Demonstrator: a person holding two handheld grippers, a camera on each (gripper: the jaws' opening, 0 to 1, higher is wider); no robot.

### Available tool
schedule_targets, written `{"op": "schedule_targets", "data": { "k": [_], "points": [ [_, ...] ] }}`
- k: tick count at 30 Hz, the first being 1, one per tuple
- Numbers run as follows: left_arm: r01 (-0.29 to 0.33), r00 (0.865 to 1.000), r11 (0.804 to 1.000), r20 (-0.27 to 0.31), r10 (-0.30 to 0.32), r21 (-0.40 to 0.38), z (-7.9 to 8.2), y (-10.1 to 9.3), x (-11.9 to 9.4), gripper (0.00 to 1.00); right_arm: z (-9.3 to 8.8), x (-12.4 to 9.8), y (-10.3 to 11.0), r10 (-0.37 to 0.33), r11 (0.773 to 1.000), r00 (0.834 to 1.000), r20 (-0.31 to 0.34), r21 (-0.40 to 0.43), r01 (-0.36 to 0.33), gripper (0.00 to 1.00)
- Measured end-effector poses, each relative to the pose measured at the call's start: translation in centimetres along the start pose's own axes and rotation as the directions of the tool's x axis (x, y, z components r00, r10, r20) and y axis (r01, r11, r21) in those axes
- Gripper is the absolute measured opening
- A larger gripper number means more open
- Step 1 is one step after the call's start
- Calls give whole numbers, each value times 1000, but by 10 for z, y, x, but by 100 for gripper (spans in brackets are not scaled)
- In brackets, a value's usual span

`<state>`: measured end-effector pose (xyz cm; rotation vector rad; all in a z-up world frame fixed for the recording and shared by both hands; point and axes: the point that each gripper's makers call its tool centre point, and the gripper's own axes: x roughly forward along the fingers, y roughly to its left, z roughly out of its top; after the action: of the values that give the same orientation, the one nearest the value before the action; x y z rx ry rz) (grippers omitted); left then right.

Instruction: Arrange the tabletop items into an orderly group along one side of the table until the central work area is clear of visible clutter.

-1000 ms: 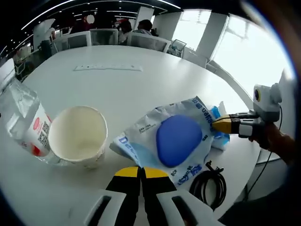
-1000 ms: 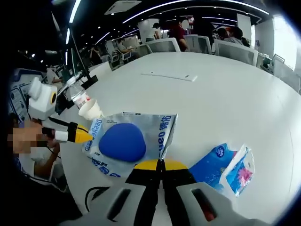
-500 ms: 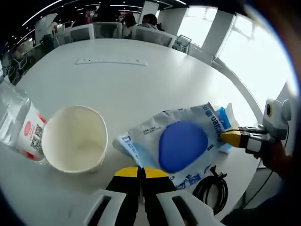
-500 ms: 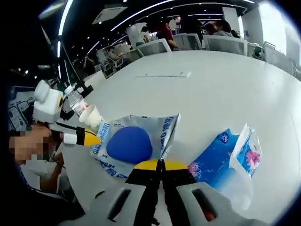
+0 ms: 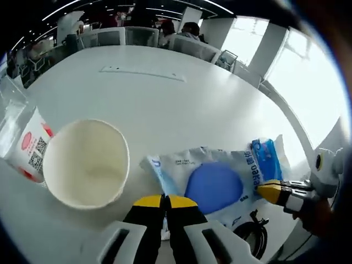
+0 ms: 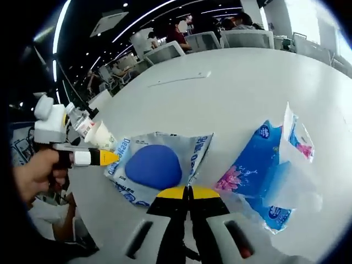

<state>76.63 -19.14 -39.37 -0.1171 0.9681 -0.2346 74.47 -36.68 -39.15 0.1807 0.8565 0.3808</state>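
Jaws pressed together on both: left gripper (image 5: pixel 165 201) just short of the paper cup (image 5: pixel 85 163), right gripper (image 6: pixel 187 192) nosing the blue-disc pouch (image 6: pixel 157 166).

Open-plan office or canteen-type hall. Large round white table (image 5: pixel 181 104) ahead of left gripper's jaws; beyond it, row of grey-white chairs (image 5: pixel 192 48) with seated people (image 5: pixel 190 30). Dark ceiling overhead with long curved light strips (image 6: pixel 148 10). Tall bright windows (image 5: pixel 300 77) off to right, white columns (image 5: pixel 272 41) between.
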Motion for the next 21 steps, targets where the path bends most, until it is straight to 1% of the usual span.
{"op": "schedule_targets", "data": {
  "k": [1,4,5,6,7,9,10,11,12,13,16,18,21],
  "points": [
    [-2,1000,1000,7,2,2,1,1,0,0,0,0,0,0,1000,1000,1,7,0,0],
    [8,1000,1000,27,-7,-27,0,1,0,1,0,-1,-3,-26,999,1000,10,30,26,0],
    [10,1000,1000,30,-9,-23,-1,0,-1,3,-1,-2,-4,-37,999,999,13,33,37,0],
    [10,999,1000,33,-9,-17,-2,1,-1,7,-1,-2,-5,-46,998,999,14,37,45,0],
    [11,1000,1000,19,-11,-16,-6,1,-1,9,-2,-3,-9,-62,997,998,16,51,62,0],
    [14,1000,1000,5,-14,-4,-15,1,-1,10,-5,-3,-11,-71,995,997,15,69,69,0],
    [19,1000,1000,-4,-19,6,-19,0,-2,12,-5,-2,-13,-78,995,997,13,70,77,0],
    [26,1000,1000,-11,-26,5,-23,-1,-2,14,-6,-3,-16,-101,993,995,11,63,100,0],
    [28,1000,1000,-13,-28,4,-26,-1,-4,15,-5,-4,-15,-101,992,995,12,71,100,0],
    [26,1000,1000,-6,-26,9,-27,-2,-7,16,-5,-4,-14,-97,992,995,12,87,96,0],
    [35,999,999,2,-35,35,-32,-4,-13,19,-6,-4,-15,-119,989,993,12,91,117,0],
    [34,999,998,12,-34,49,-33,-3,-16,21,-6,-4,-14,-126,988,992,11,95,125,0],
    [44,999,998,8,-45,54,-37,-1,-21,22,-6,-3,-15,-141,983,990,11,121,138,0]
  ]
}}
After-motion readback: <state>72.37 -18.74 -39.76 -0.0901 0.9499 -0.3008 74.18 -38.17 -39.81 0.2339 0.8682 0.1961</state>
